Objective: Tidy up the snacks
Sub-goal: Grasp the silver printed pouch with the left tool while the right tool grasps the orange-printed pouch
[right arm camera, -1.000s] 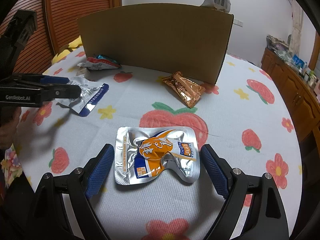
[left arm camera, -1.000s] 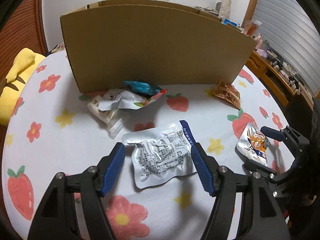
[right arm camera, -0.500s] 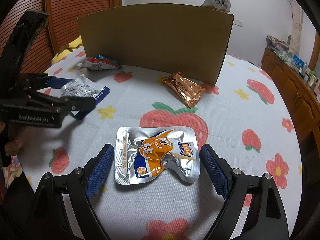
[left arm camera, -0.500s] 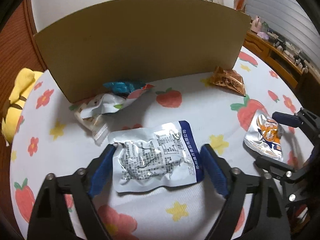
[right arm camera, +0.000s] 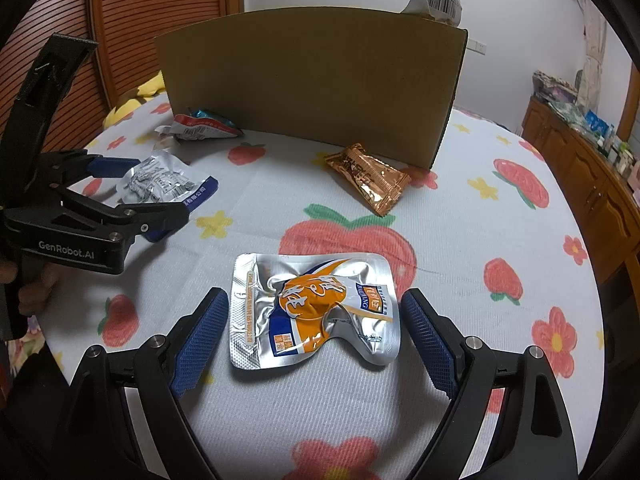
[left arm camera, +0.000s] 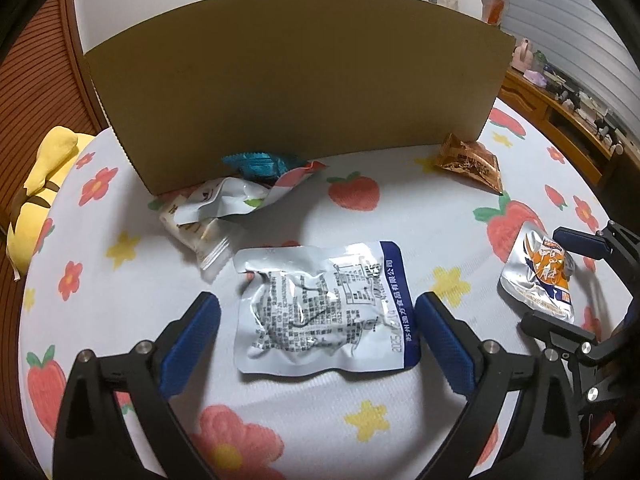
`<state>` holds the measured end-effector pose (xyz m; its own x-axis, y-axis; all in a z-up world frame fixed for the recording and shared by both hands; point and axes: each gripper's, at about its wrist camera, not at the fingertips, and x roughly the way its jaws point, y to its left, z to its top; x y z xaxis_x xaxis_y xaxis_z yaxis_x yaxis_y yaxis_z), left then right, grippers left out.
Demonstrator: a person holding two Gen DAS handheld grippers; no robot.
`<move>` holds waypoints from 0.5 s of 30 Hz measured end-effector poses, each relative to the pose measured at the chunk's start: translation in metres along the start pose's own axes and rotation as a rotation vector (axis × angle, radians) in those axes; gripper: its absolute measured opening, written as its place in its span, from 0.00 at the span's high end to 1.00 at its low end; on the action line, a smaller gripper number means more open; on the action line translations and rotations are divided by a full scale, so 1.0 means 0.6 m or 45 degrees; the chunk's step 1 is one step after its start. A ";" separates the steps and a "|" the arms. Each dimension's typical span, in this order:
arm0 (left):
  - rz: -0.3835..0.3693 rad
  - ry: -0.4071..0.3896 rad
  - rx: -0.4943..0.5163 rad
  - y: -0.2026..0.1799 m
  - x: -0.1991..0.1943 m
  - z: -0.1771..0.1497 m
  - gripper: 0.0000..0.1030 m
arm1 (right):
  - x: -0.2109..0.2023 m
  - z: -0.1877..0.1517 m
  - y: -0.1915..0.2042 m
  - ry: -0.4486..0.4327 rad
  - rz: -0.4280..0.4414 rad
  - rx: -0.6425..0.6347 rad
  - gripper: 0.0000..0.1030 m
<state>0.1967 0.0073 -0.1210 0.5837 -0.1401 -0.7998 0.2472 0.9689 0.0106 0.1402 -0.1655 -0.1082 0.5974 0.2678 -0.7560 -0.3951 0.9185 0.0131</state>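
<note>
Since the earlier frame, the jaws of the left hand-held gripper (left arm camera: 318, 320) have just been opening and now stand wide, and the silver foil snack pouch with a blue edge and black print (left arm camera: 326, 306) is seen lying flat between them, touched by neither pad. The right hand-held gripper (right arm camera: 314, 326) is likewise spread wide, with the crinkled silver and orange foil pouch (right arm camera: 316, 310) lying between its jaws and clear of both pads. Both pouches rest on the surface, a white cloth printed with strawberries and flowers (right arm camera: 460, 240), in front of an upright brown cardboard box (left arm camera: 296, 80). A copper-coloured wrapper (right arm camera: 366, 178) lies near the box's right corner, and a small heap of mixed packets (left arm camera: 240, 192) lies against its left end. Each pouch is judged to be light, soft and slippery, with foil that will buckle rather than resist. Hold is best taken across the two side seams, low against the cloth, so that the flat sealed edges are pinched and the puffed middle is not crushed.
</note>
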 end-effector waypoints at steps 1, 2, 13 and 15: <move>0.000 0.001 0.002 0.000 0.000 0.000 0.04 | 0.000 0.000 0.000 0.000 0.001 0.000 0.12; -0.006 -0.003 0.006 0.000 -0.001 0.000 0.07 | 0.000 0.000 0.000 0.000 0.001 0.000 0.12; -0.042 -0.052 0.012 0.018 -0.022 -0.004 0.43 | 0.001 0.000 0.000 0.000 0.000 0.000 0.12; -0.037 -0.061 0.014 0.016 -0.025 -0.008 0.43 | 0.000 0.000 0.000 -0.001 0.000 0.000 0.12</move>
<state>0.1866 0.0194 -0.1121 0.6124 -0.1781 -0.7702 0.2731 0.9620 -0.0053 0.1404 -0.1654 -0.1084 0.5977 0.2678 -0.7557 -0.3949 0.9186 0.0132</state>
